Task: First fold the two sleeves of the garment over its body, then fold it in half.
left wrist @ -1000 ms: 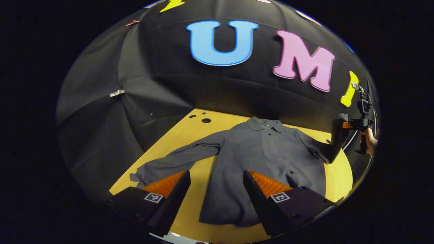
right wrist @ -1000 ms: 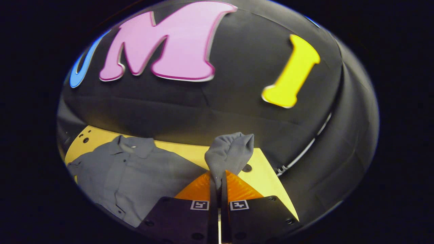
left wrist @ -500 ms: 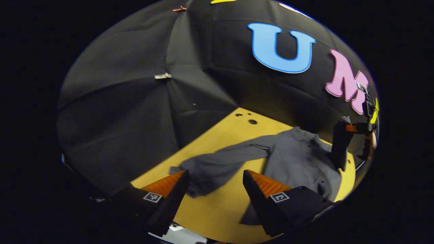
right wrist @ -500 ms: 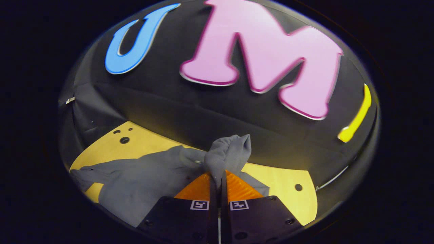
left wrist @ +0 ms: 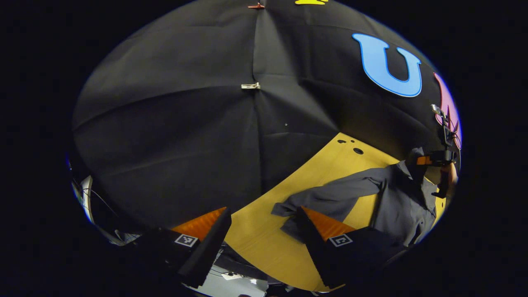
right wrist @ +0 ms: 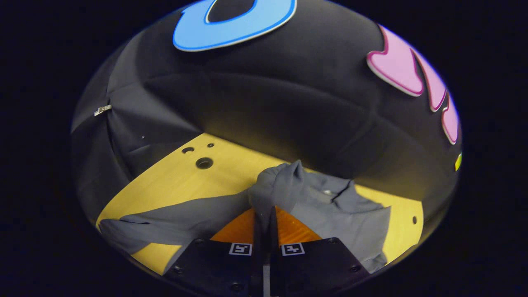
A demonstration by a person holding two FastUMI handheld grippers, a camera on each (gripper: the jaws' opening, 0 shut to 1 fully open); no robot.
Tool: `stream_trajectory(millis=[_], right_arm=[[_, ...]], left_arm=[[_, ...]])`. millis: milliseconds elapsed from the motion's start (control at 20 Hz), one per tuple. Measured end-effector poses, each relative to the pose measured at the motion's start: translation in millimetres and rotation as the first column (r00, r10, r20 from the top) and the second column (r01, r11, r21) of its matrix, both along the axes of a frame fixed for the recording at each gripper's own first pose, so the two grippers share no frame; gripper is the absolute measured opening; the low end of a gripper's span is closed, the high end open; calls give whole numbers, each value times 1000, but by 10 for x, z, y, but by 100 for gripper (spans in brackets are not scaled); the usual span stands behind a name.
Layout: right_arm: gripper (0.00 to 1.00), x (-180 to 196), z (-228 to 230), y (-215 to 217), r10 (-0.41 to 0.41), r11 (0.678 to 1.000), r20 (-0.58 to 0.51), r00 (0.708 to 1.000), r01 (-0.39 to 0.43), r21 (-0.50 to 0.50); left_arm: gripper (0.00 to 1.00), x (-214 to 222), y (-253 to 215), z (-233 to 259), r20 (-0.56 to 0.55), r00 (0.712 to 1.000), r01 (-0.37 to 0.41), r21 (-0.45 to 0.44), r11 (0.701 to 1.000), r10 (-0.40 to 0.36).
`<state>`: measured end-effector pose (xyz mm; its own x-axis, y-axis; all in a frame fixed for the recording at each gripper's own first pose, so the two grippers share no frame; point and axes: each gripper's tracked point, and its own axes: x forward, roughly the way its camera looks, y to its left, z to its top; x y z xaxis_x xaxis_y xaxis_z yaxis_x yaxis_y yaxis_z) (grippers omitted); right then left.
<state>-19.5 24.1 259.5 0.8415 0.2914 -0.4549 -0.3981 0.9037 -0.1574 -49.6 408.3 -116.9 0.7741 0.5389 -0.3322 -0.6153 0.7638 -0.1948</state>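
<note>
Matt cloth garment [right wrist: 330,206], smooth wooden table [right wrist: 173,173]

Black cloth walls [left wrist: 185,136] surround a yellow wooden table [right wrist: 231,169].

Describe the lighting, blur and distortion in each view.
Left gripper view: fisheye bows the yellow table edge; shirt sharp but dim at the rim. Right gripper view: table evenly lit, held sleeve in focus, no motion blur, dark shadow under the booth wall.

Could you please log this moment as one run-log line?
right gripper: shut on sleeve, over shirt | left gripper: open, near other sleeve | table
</note>
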Motion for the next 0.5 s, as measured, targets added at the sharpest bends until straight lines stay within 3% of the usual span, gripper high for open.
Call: stream_trajectory(millis=[150,200,300,500], right_arm=[[16,-67,-172,156,-15,1000,-19,1000,15,-15],[13,-135,-215,203,-8,1000,-42,999,8,-13],[30,-246,-349,429,23,1000,-70,997,-23,9],[29,-435,-345,712,91,996,-41,995,-91,-17]], left_arm=[[99,-97,-11,-77,-9,1000,3,8,1000,-2],[99,-122,-11,-91,-13,1000,7,13,1000,-7],[99,-127,-17,-108,-14,1000,17,19,1000,-17],[99,-15,-53,-71,15,999,34,22,999,-34]])
